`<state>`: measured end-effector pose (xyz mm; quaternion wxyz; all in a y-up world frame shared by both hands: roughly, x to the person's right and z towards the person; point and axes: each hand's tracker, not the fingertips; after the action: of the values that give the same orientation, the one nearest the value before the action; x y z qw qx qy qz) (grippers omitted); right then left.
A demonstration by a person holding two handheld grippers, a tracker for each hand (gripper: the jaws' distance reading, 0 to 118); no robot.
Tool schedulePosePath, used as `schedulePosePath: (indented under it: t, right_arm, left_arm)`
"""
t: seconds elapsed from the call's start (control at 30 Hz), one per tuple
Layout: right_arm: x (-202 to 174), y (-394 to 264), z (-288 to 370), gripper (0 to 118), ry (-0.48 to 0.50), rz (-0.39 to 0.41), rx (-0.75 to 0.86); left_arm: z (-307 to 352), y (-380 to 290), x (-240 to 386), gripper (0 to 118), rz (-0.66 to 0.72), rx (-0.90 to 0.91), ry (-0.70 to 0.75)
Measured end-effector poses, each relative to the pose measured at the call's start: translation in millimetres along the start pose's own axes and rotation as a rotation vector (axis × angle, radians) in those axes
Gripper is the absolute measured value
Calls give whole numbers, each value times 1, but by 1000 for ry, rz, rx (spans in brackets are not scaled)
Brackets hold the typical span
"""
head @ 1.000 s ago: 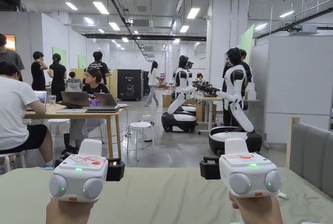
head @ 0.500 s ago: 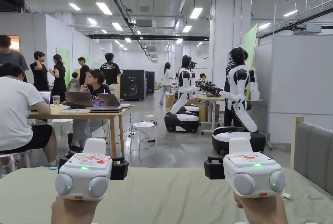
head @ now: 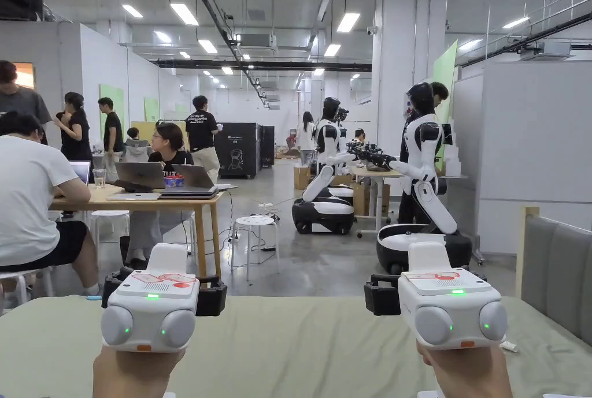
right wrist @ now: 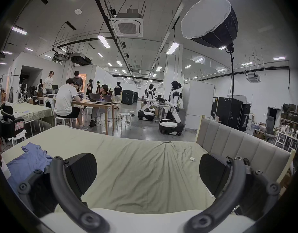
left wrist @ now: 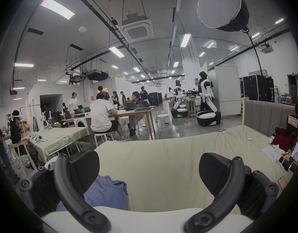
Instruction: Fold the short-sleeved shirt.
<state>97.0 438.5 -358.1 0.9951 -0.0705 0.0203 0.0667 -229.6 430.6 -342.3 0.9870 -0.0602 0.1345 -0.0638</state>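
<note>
A: Both grippers up over the bed (head: 300,347), held level, side by side. Left gripper (left wrist: 149,172): jaws spread wide, nothing between them but pale green sheet.

B: Same on the right gripper (right wrist: 148,171), jaws wide apart and empty. In the head view the left gripper (head: 165,295) and right gripper (head: 425,292) show mostly their white housings, each in a hand, green lights on.

A: And the shirt (left wrist: 106,193)? Blue, short-sleeved, lying rumpled on the bed, just beyond and below the left-hand jaw of the left gripper, partly hidden behind it. No jaw touches it.

B: From the right gripper view the shirt (right wrist: 29,161) sits far off toward the bed's left edge, well apart from the right gripper.

A: Against a second ago: the grippers sit a touch higher and further right in the head view, but the whole room has slid the same way, so that reads as the head turning.

B: Beyond the bed, the padded headboard (head: 555,272) runs along its right side. Further out from the bed, a wooden desk (head: 144,200) with laptops and seated people, then two white humanoid robots (head: 425,185) on the grey floor. The people walking at the back have changed places since then.
</note>
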Motion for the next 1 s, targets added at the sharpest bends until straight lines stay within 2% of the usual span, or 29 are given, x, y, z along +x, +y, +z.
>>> schedulePosePath:
  t: [0.23,0.37,0.53,0.77,1.0]
  right_arm:
    - [-3,-2,0,118,-38,66,20]
    - [-2,-2,3,118,-11,45,15]
    - [-3,-3,2,118,-26,61,24]
    - [3,-3,3,118,9,-7,30]
    - [2,-6,2,118,-3,-4,42]
  left_arm:
    - [-1,-1,-3,118,23,1,-21]
    - [3,-2,-2,118,24,14,-25]
    - [6,-2,-3,118,39,34,-53]
    - [2,-3,-3,118,32,71,-60]
    - [1,-4,-3,118,49,69,-75]
